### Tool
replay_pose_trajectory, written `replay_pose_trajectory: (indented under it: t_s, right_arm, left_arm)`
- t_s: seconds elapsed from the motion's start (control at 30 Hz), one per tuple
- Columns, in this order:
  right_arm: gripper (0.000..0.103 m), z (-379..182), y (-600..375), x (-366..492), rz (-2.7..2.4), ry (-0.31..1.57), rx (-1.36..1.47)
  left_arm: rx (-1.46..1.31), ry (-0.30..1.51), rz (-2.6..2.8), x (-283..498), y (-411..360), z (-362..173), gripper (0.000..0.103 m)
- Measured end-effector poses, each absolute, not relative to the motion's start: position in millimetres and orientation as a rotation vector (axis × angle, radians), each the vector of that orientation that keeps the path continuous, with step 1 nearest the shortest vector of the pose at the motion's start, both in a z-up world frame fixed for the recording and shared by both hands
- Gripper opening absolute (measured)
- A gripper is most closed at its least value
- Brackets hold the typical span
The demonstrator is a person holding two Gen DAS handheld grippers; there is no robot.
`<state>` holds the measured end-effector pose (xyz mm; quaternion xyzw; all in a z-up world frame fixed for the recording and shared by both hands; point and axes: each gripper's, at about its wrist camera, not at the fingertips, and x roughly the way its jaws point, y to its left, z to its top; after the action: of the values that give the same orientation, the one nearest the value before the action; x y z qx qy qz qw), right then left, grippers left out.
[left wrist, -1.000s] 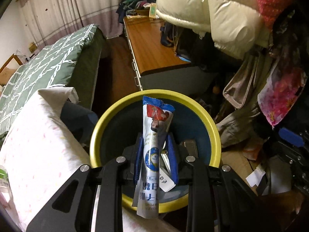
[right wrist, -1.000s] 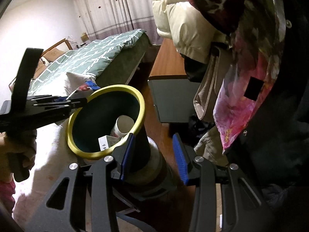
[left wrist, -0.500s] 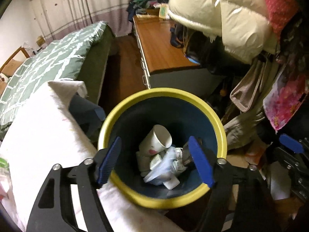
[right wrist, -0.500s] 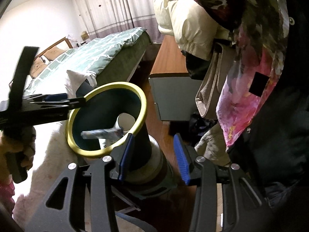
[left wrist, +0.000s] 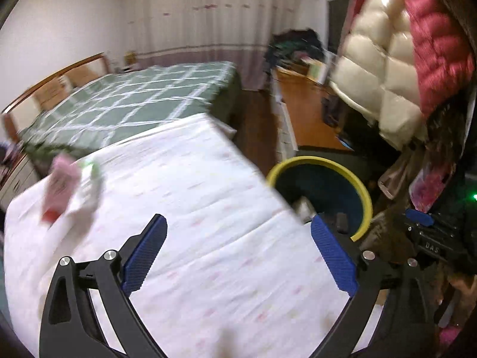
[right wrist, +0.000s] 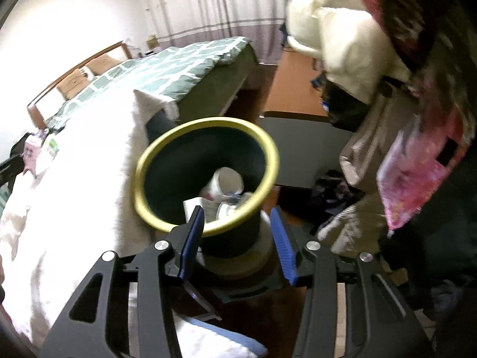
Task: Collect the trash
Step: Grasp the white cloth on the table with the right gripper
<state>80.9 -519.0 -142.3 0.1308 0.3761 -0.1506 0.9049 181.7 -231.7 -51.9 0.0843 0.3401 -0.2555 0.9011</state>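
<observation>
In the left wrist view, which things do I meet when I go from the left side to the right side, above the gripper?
Pink packet → white cloth → yellow-rimmed trash bin → pink floral fabric.

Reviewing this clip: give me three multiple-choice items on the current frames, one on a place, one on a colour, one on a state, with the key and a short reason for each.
1. Where does the trash bin stand in the right wrist view?
A. on the green bed
B. beside the white-covered surface, in front of the right claw
C. on the wooden desk

2. What colour is the bin's rim?
A. red
B. white
C. yellow

3. What is between the pads of the left claw?
A. nothing, it is empty
B. a paper cup
C. a blue wrapper

Key: 1 B, the bin sits at the white cover's edge, just ahead of the right claw's blue pads. 2 C, a yellow ring tops the dark bin in both views. 3 A, the left claw's jaws are opening wide and only the white cover shows between the pads.
</observation>
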Motion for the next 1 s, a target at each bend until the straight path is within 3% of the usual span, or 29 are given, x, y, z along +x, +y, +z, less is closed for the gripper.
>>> replay_pose_trajectory:
  t_s: [0.53, 0.73, 1.0]
  right_arm:
    - [0.049, -103.4, -333.0, 164.3, 0.096, 0.764, 0.066]
    - [0.049, -99.0, -226.9, 193.8, 0.332, 0.795, -0.010]
    - [0.049, -114.3, -127.5, 244.1, 0.519, 0.900, -0.053]
  left_arm:
    - [0.001, 0.643, -0.041, 97.3, 37.0, -39.3, 0.098]
    - [-0.031, 0.608, 0.027, 81.2, 83.1, -37.3, 0.098]
    - [-0.023, 0.631, 0.008, 82.3, 80.2, -46.5, 0.098]
